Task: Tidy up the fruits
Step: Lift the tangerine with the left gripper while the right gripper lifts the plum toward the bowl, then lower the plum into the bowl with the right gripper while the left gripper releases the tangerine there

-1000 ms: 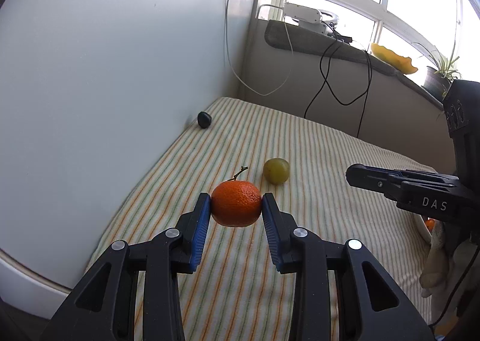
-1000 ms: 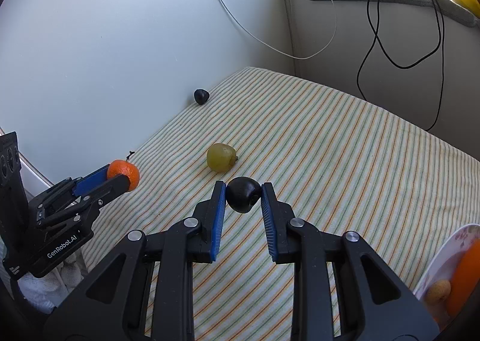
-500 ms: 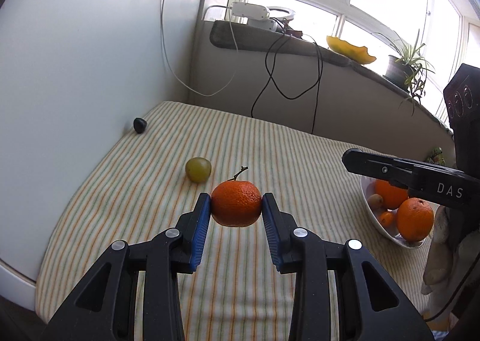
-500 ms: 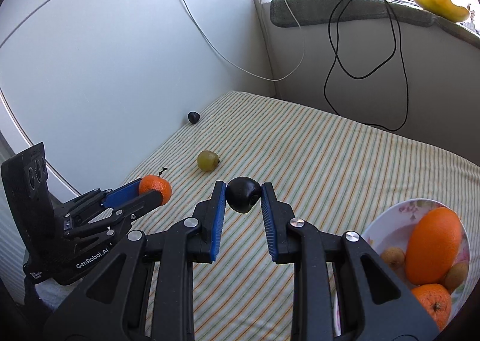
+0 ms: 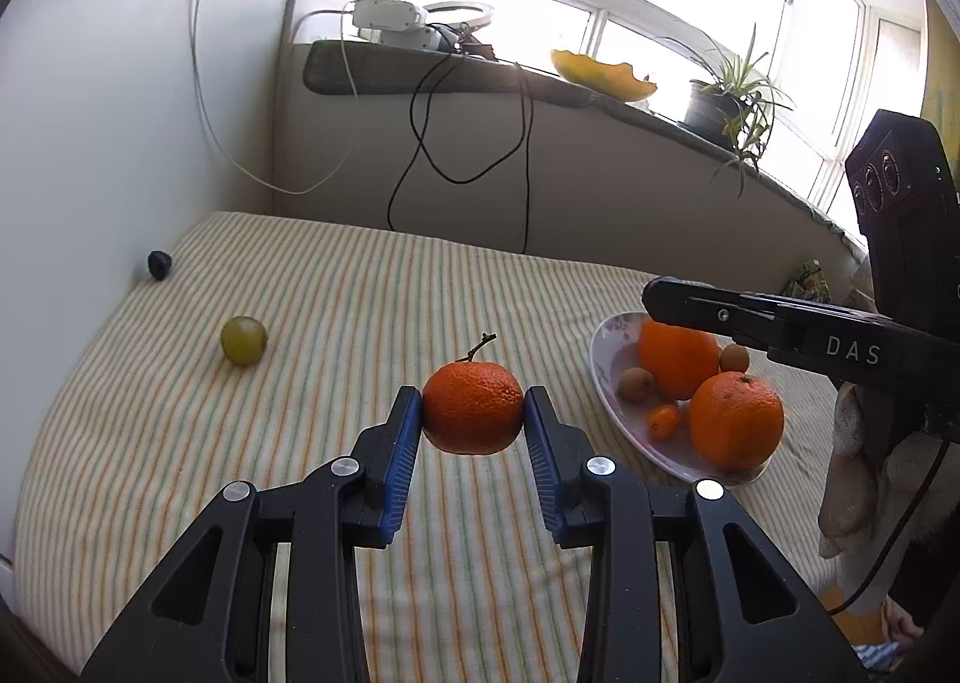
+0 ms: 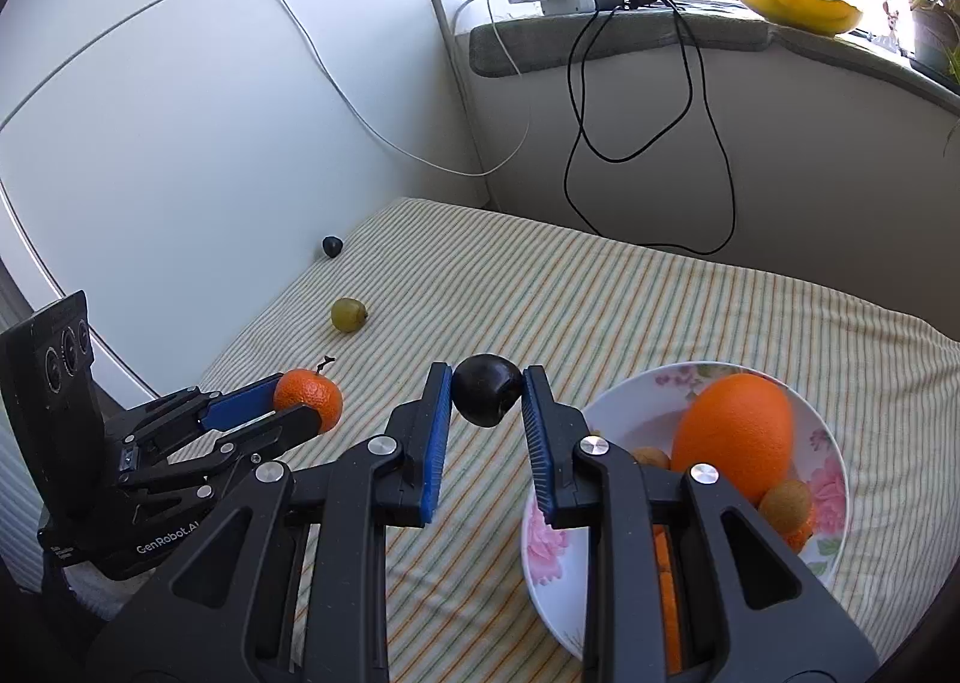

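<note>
A: Above a striped cloth (image 5: 372, 323) spread over the counter, what is each hand-held gripper carrying?

B: The left hand-held gripper (image 5: 473, 419) is clamped on a tangerine (image 5: 473, 408) with a short stem, squeezed between its blue pads and held clear of the cloth. The right hand-held gripper (image 6: 486, 401) is clamped on a small dark plum (image 6: 486, 390), also lifted.

A: Where does the fruit go?

B: Probably to the flowered white plate (image 6: 831, 479) at the right, which already holds a large orange (image 6: 732, 428), another orange (image 5: 735, 422) and a few small brownish fruits (image 5: 636, 383). From the right wrist camera, the plum sits just left of the plate's rim and above it. The tangerine is further left, well apart from the plate.

A: What could go wrong?

B: The plate looks crowded, so a fruit released onto the pile could roll off over the shallow rim. The two grippers are also near each other; both heading for the plate at once might make them knock together and jar a fruit loose. The plum is gripped only at the tips, so a tilt could let it slip.

A: Anything left on the cloth?

B: A green fruit (image 5: 243, 339) and a small dark fruit (image 5: 159, 264) near the wall, both well away.
</note>
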